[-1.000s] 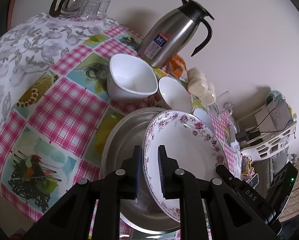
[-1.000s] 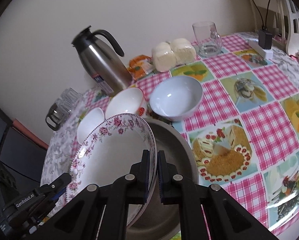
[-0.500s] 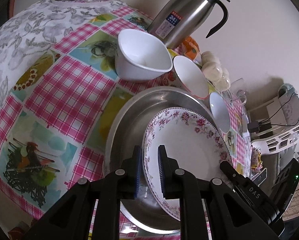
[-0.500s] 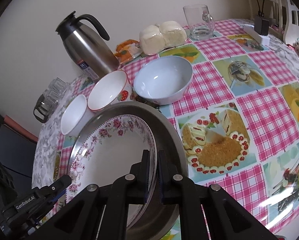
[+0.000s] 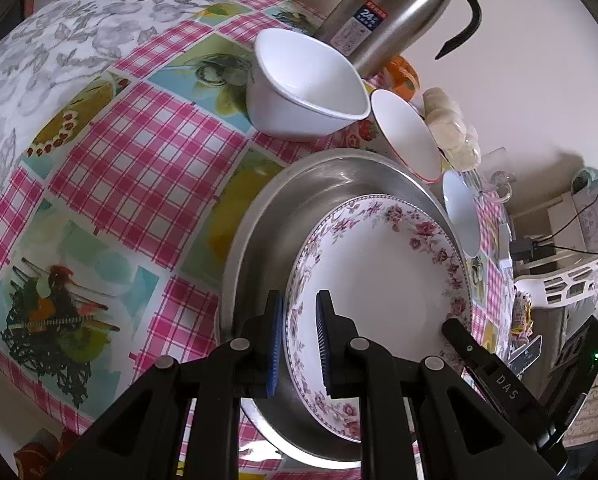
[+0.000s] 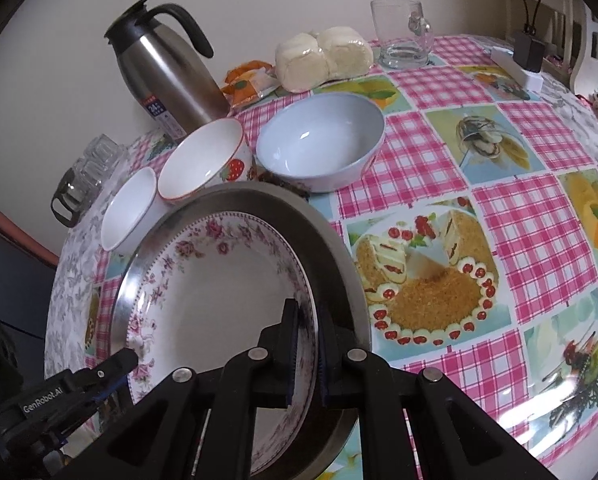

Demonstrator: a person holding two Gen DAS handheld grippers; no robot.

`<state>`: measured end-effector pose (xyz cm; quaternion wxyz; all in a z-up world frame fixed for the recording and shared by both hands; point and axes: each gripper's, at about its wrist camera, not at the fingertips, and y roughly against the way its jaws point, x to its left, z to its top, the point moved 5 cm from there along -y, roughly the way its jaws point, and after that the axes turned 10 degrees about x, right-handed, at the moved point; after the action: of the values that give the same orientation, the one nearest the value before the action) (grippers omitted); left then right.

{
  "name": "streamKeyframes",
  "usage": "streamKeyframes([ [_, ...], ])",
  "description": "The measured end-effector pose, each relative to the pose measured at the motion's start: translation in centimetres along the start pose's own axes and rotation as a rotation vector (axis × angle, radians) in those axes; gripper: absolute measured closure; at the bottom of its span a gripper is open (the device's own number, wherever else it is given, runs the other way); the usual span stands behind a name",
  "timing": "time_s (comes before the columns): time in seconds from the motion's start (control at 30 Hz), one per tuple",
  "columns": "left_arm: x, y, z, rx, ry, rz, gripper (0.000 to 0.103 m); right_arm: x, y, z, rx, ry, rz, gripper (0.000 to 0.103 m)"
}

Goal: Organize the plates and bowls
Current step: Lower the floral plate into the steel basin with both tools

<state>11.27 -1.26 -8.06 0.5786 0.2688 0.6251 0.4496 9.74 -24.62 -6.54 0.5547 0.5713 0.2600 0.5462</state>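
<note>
A white floral plate (image 5: 383,276) (image 6: 215,304) lies low inside a large steel tray (image 5: 267,232) (image 6: 327,240). My left gripper (image 5: 299,336) is shut on the plate's left rim. My right gripper (image 6: 307,356) is shut on its right rim. Beyond the tray stand a white square bowl (image 5: 303,84) (image 6: 127,208), a strawberry bowl (image 5: 403,136) (image 6: 203,160) and a pale blue bowl (image 5: 461,212) (image 6: 319,140).
A steel thermos jug (image 5: 383,12) (image 6: 167,68) stands behind the bowls. Wrapped buns (image 6: 323,56), an orange packet (image 6: 247,80) and a glass mug (image 6: 399,36) are at the back. Glass cups (image 6: 87,168) sit far left. A charger (image 6: 527,60) lies at the far right edge.
Both grippers have lowered the floral plate from a tilted hold down into the steel tray, still gripping its rims.
</note>
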Motion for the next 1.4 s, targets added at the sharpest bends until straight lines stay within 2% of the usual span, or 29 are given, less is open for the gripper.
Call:
streamKeyframes([
  [0.23,0.9,-0.5,0.0,0.029,0.050,-0.035,0.085,0.1,-0.7,-0.1,0.023,0.001,0.007,0.092],
  [0.4,1.0,-0.3,0.1,0.015,0.062,-0.043,0.085,0.1,-0.8,-0.1,0.024,-0.001,0.012,0.092],
  [1.03,1.2,1.0,1.2,-0.073,0.048,0.023,0.086,0.9,-1.4,-0.2,0.026,0.039,0.002,0.090],
  [1.1,1.4,1.5,1.3,-0.095,0.045,0.053,0.087,0.9,-1.4,-0.1,0.025,0.039,0.001,0.090],
  [1.4,1.0,1.1,1.3,-0.075,0.041,0.055,0.084,1.0,-1.5,-0.1,0.034,0.052,-0.006,0.089],
])
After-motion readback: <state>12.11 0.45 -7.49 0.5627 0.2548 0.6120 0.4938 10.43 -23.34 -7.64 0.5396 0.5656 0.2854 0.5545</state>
